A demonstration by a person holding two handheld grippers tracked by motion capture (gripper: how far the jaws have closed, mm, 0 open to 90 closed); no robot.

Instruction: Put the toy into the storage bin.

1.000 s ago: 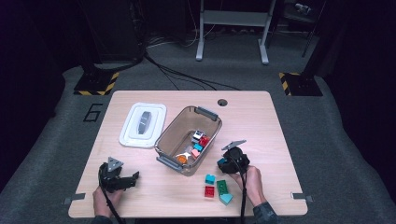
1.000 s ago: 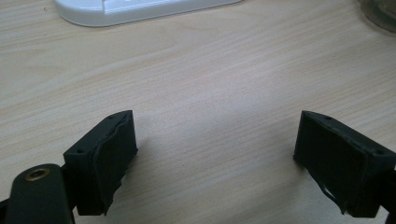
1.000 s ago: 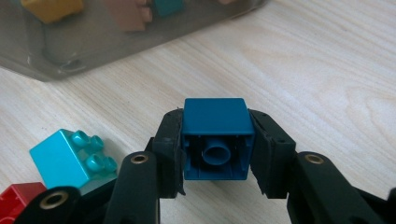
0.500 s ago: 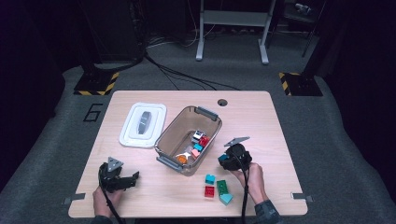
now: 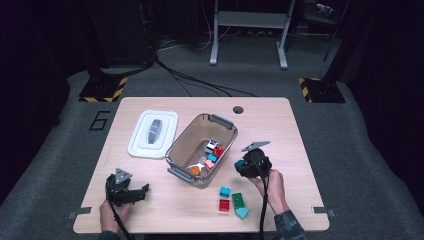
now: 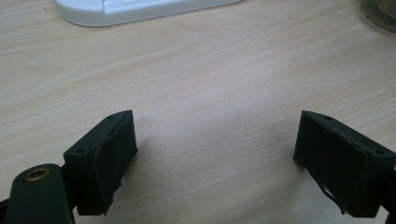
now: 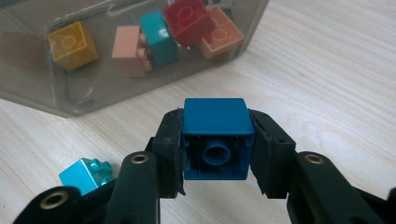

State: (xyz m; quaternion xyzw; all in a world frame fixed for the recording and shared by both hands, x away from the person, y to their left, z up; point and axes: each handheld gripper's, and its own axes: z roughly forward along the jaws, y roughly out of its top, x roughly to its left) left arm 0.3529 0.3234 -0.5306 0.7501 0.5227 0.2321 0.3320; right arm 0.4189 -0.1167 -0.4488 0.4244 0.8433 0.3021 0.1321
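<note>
While the right hand-held gripper [image 5: 244, 165] hovered beside the clear bin [image 5: 176, 152] on the bench [image 5: 300, 150], probably for dropping, the left hand-held gripper [image 6: 215, 154] rested open over bare wood; the right view showed jaws clamping the blue block [image 7: 215, 140]

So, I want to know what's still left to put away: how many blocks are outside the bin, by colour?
Turquoise blocks: 2
Red block: 1
Green block: 1
Blue block, held in the right gripper: 1
Total: 5
</note>
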